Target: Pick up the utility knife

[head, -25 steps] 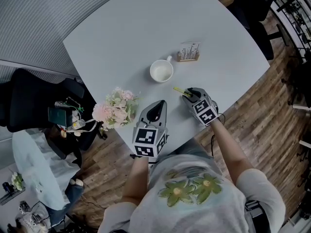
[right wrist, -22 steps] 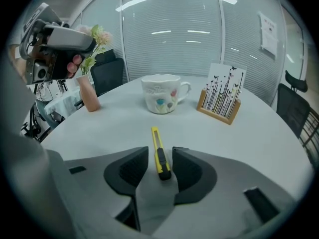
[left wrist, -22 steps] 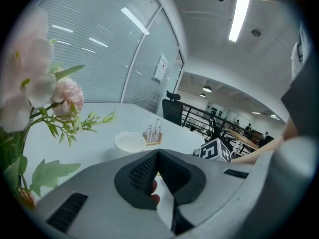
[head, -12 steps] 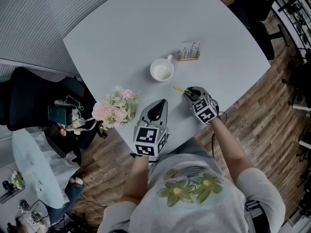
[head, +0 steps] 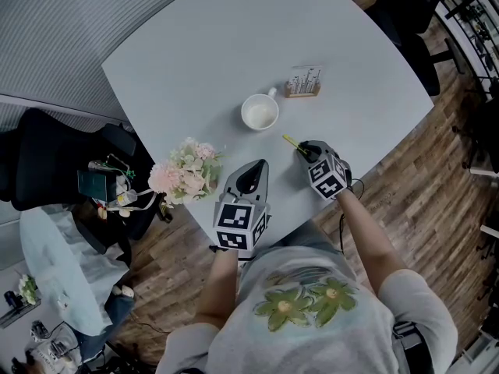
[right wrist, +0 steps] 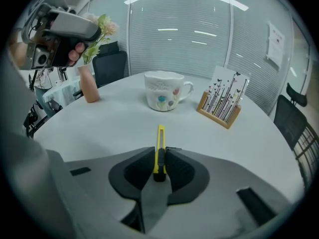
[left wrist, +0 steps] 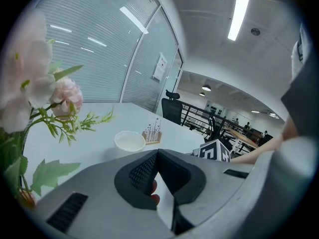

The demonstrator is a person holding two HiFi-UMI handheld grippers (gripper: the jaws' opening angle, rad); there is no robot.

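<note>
The right gripper [right wrist: 159,159] has just been closing its jaws on the yellow utility knife [right wrist: 160,146], which lies on the white table [head: 195,53] near the front edge. The pads now seem to press on its rear end. For a good lift, keep the grip firm and rise straight, so the long front does not sag. The mug [head: 260,114] and the card stand [head: 302,82] are well apart, so nothing blocks the way. The left gripper [head: 251,174], jaws together and empty, hovers beside the flowers [head: 185,171].

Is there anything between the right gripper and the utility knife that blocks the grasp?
Nothing visible does. The jaws of the right gripper have just been closing, and the utility knife is already between them, pressed by both pads.
</note>
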